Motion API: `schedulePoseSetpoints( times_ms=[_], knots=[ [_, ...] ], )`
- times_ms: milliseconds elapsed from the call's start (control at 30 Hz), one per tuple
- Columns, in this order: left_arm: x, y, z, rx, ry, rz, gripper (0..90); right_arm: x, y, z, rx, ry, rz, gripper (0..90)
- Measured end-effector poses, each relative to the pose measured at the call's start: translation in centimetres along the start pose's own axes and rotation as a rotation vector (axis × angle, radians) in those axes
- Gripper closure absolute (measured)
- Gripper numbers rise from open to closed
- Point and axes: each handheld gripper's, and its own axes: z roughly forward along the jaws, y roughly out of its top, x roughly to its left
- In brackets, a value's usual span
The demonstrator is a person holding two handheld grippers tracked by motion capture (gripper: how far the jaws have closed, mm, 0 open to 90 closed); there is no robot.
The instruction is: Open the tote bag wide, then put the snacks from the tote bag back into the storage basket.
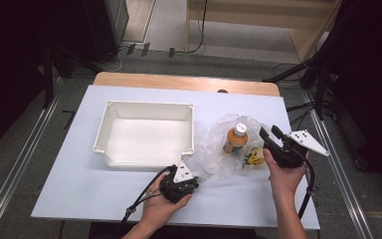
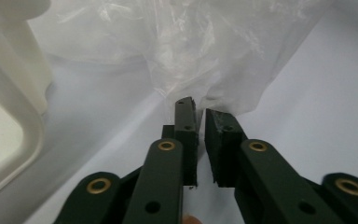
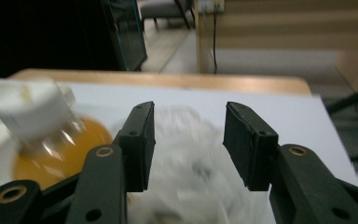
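White table (image 1: 104, 194): left tool (image 2: 199, 116) pinches plastic bag (image 1: 219, 144); right tool (image 3: 189, 140) agape above bottle (image 1: 235, 139).

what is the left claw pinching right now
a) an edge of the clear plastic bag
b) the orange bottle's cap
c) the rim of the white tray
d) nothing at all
a: the left claw is shut on an edge of the clear plastic bag, beside the white tray.

white tray (image 1: 110, 130) on table (image 1: 69, 169) | small yellow item (image 1: 253, 158) (blurred)
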Motion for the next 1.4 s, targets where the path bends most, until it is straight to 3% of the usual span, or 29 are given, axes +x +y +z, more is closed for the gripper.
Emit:
schedulePoseSetpoints(
  times_ms=[67,133,200,267,333,400,500,567,633,700,833,933,1000,1033,1133,1200,1267,1400],
  knots=[
    [0.0,0.0,0.0,0.008,0.005,-0.001,89.6,0.0,0.7,0.8,0.016,0.019,0.009,59.0],
    [0.0,-0.1,0.0,0.008,0.0,-0.008,90.0,-0.3,0.3,2.2,0.05,-0.003,0.011,67.7],
    [0.1,-0.1,0.0,0.011,-0.004,-0.01,90.0,-0.8,-0.6,3.5,0.112,-0.002,0.009,79.0],
    [0.1,-0.1,-0.1,0.006,-0.008,-0.016,90.0,-1.5,-2.2,4.8,0.217,-0.02,0.014,86.8],
    [0.3,-0.1,-0.2,-0.003,-0.018,-0.023,90.0,-1.9,-3.7,5.3,0.293,-0.035,0.017,90.0],
    [0.4,0.0,-0.6,-0.034,-0.03,-0.043,87.9,-2.0,-4.9,5.2,0.335,-0.037,0.028,90.0],
    [0.4,0.3,-1.1,-0.099,-0.03,-0.064,69.9,-2.4,-6.4,4.7,0.364,-0.044,0.041,90.0],
    [0.2,0.9,-1.7,-0.171,-0.005,-0.072,53.3,-2.6,-6.6,4.6,0.372,-0.042,0.059,90.0],
    [0.0,1.6,-2.3,-0.229,-0.025,-0.096,42.6,-2.5,-6.4,4.3,0.363,-0.044,0.078,90.0],
    [-0.3,2.4,-2.7,-0.257,-0.028,-0.1,30.6,-2.2,-6.3,4.1,0.354,-0.041,0.091,90.0],
    [-1.5,4.4,-3.2,-0.301,-0.032,-0.057,17.5,-1.2,-6.6,4.0,0.359,-0.029,0.055,90.0],
    [-2.0,5.7,-2.6,-0.289,-0.037,-0.054,14.6,-1.1,-6.8,3.6,0.359,-0.022,0.064,90.0],
    [-2.0,6.1,-1.8,-0.26,-0.013,-0.066,16.5,-1.0,-7.0,3.4,0.365,-0.021,0.058,90.0],
    [-2.0,6.1,-1.5,-0.247,-0.009,-0.081,23.4,-1.0,-7.1,3.4,0.368,-0.018,0.052,90.0],
    [-1.2,5.6,0.1,-0.164,-0.045,-0.13,63.2,-1.0,-7.4,3.3,0.377,-0.019,0.049,89.5],
    [-1.0,5.0,0.9,-0.107,-0.047,-0.135,79.9,-1.1,-7.5,3.3,0.381,-0.019,0.038,89.2],
    [-1.2,4.2,1.6,-0.064,-0.01,-0.115,85.7,-1.0,-7.5,3.2,0.38,-0.022,0.032,88.6],
    [-1.0,3.2,2.1,-0.031,0.02,-0.102,88.4,-0.8,-7.3,3.0,0.367,-0.015,0.03,83.7]
  ],
)
